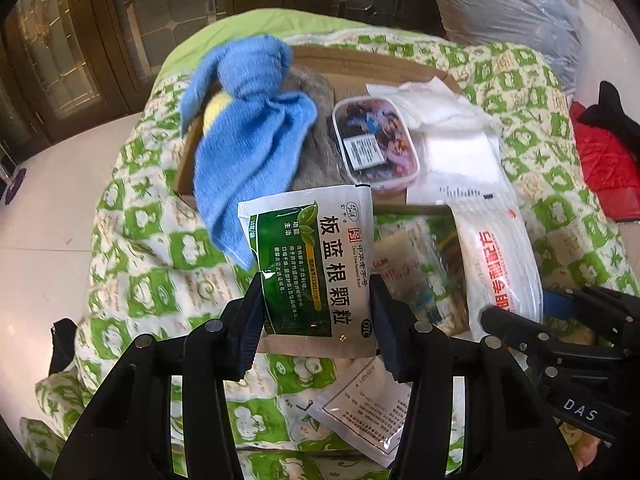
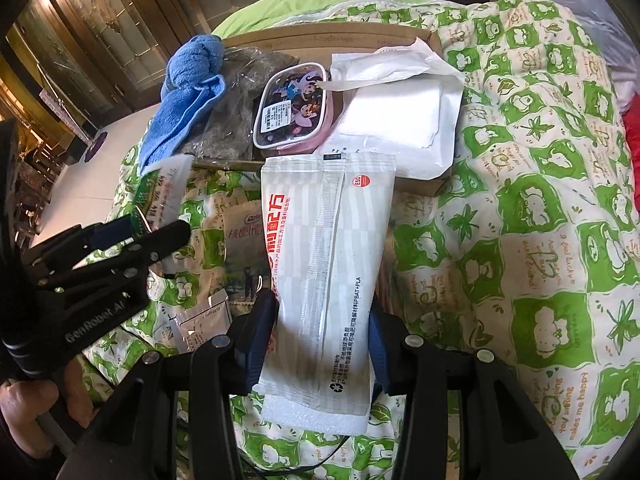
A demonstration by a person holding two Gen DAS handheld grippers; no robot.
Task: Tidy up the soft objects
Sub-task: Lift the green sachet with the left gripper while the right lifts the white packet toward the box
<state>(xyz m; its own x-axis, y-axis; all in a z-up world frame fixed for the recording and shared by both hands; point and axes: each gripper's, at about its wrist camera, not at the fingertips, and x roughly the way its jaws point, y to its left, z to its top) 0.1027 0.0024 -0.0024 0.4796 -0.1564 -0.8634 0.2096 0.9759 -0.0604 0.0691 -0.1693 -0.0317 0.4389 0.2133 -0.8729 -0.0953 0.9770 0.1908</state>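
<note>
On the green-checked quilt (image 2: 540, 208): shallow cardboard box (image 1: 360, 60), open top, near wall facing both grippers

Box contents, largest first: knotted blue towel (image 1: 248, 128) draped over the near-left wall; grey bagged bundle (image 1: 316, 136) at centre; white folded pads (image 2: 396, 116) at right, overhanging the near wall; pink-rimmed cartoon case (image 1: 376, 144) between bundle and pads

Held items:
- Right gripper (image 2: 324, 344), clenched on long white pouch (image 2: 328, 272); far end of pouch touching or just short of the near wall, cannot tell which
- Left gripper (image 1: 318, 320), clenched on green-and-white granule sachet (image 1: 312, 264); sachet upright, top edge level with the near wall in the left wrist view

Loose on quilt, not yet boxed: clear snack packet (image 1: 416, 268) between the two held items; small white sachet (image 1: 360, 404) under the left gripper

Step in hand, judged: delivery of both packets into the box. Recommended:
- Lift each packet above the near wall before advancing; limp film folds if pushed against cardboard
- Stagger the two deliveries; grippers close side by side, little lateral room
- Release only over a supporting surface

Open room: scarce inside the box; likely only on top of the pads or the grey bundle. Wide free quilt to the right; quilt edge and floor close on the left
</note>
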